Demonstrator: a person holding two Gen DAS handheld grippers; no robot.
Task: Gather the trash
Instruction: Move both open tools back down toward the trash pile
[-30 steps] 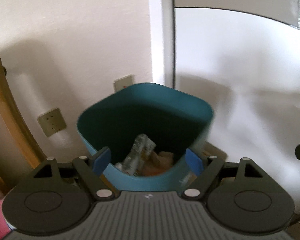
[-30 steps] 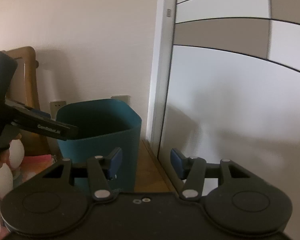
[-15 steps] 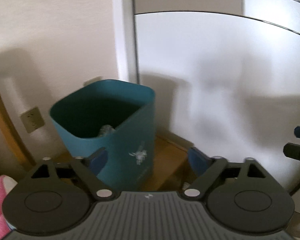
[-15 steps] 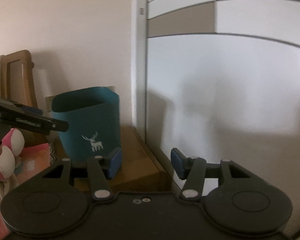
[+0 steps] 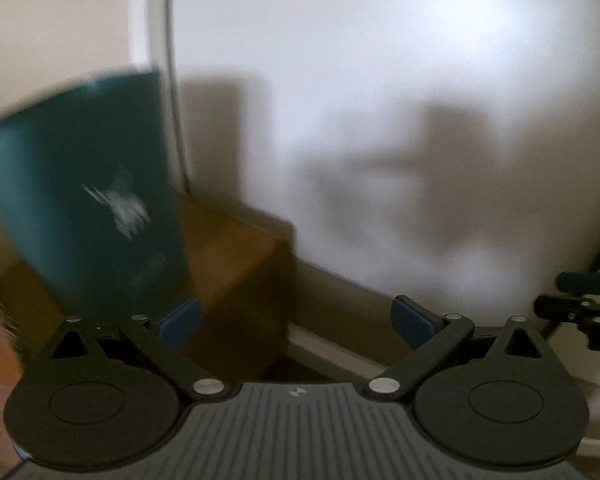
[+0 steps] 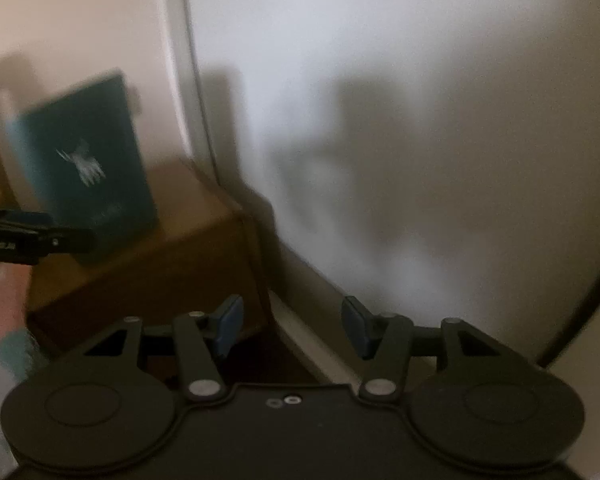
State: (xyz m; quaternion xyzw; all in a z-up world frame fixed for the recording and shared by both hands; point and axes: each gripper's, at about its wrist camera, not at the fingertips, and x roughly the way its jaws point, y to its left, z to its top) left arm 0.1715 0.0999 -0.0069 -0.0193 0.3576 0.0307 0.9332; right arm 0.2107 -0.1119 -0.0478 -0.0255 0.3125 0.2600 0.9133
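Behind blur, bin's (image 5: 80,200) white emblem

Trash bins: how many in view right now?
1. The teal bin with a white deer print stands on the wooden ledge by the wall, left of the white door; same bin in the right wrist view. Others may sit outside the frames.

The left gripper (image 5: 296,322) has a grey ribbed body, two black round discs, black link arms with silver rivets and blue pads (image 5: 180,320). The right gripper (image 6: 292,326) is darker, with two small screws.
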